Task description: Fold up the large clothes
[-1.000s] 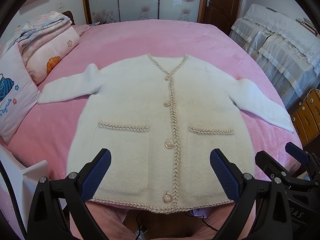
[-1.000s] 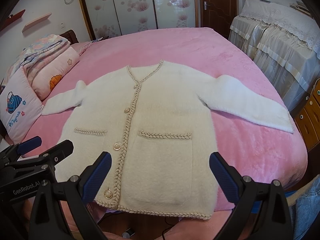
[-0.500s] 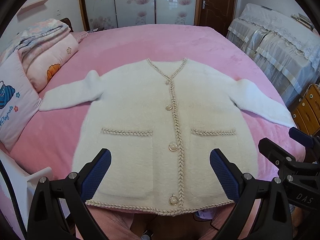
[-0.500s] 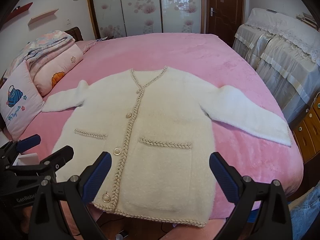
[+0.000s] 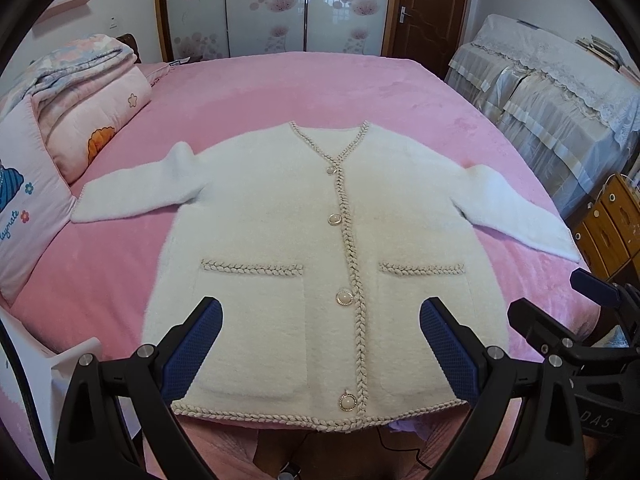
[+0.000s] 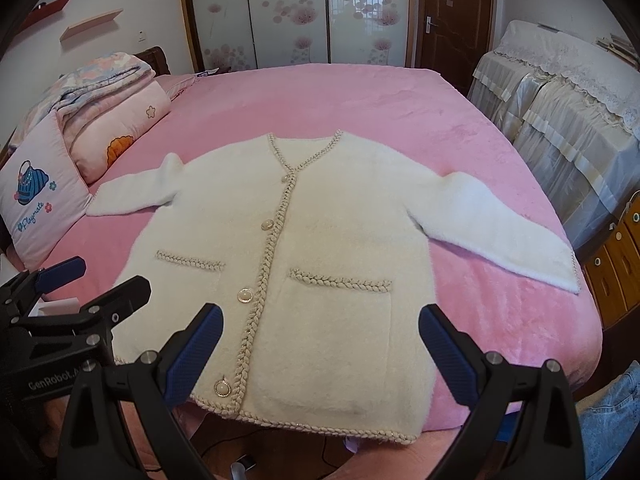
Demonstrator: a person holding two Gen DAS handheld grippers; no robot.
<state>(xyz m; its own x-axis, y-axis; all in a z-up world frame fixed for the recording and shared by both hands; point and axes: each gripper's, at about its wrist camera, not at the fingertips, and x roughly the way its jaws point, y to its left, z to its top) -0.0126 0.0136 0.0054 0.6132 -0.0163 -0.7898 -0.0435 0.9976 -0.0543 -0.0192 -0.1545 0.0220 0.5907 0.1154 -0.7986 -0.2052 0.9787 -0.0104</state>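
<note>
The white cardigan (image 5: 320, 240) lay buttoned and flat on the pink bed (image 5: 320, 88), sleeves spread for folding; left tool (image 5: 320, 348) and right tool (image 6: 320, 348) hovered near its hem, gaping, empty.

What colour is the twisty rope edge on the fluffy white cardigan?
Beige braided trim on the fluffy white cardigan, clearest in the left wrist view.

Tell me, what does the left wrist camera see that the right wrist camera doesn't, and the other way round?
Only the left wrist view shows the right hand-held gripper poking in at its right edge.

Only the right wrist view shows the left hand-held gripper at its left edge, plus blue denim at lower right and wall shelves.

Both show the cream cardigan spread flat and buttoned on the pink bed, with the pillows beside it. Both grippers are open and hold nothing.
</note>
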